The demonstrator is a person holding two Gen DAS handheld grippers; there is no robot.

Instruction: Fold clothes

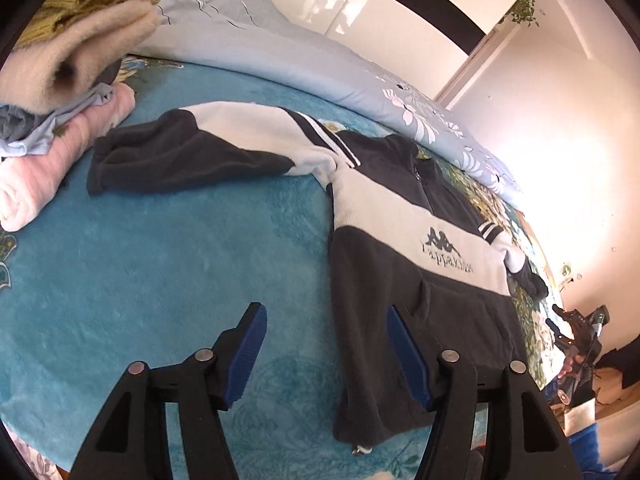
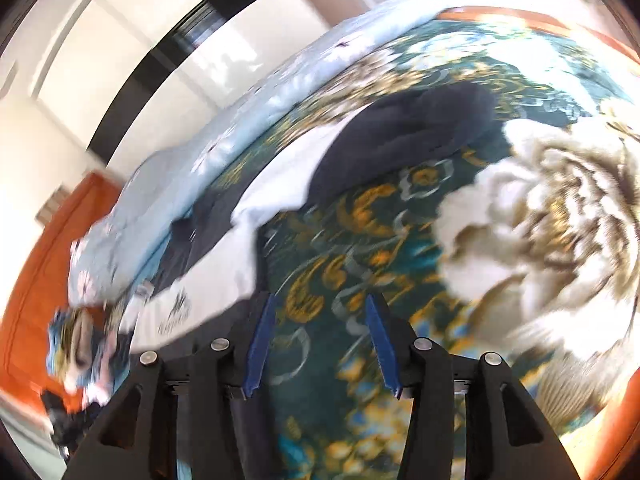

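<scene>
A black-and-white fleece pullover (image 1: 420, 240) with a chest logo lies spread face up on the teal blanket (image 1: 160, 260), one sleeve (image 1: 192, 152) stretched out to the left. My left gripper (image 1: 326, 312) is open and empty, hovering over the blanket beside the pullover's lower left hem. In the blurred right wrist view the pullover (image 2: 224, 248) lies to the left, its other sleeve (image 2: 408, 132) reaching ahead. My right gripper (image 2: 320, 300) is open and empty above the patterned blanket (image 2: 520, 220), just right of the garment's side.
A stack of folded clothes (image 1: 60, 92) in beige, olive, grey and pink sits at the blanket's far left. A light blue floral duvet (image 1: 320, 68) is bunched along the far side of the bed. White wardrobe doors (image 1: 380, 0) stand behind.
</scene>
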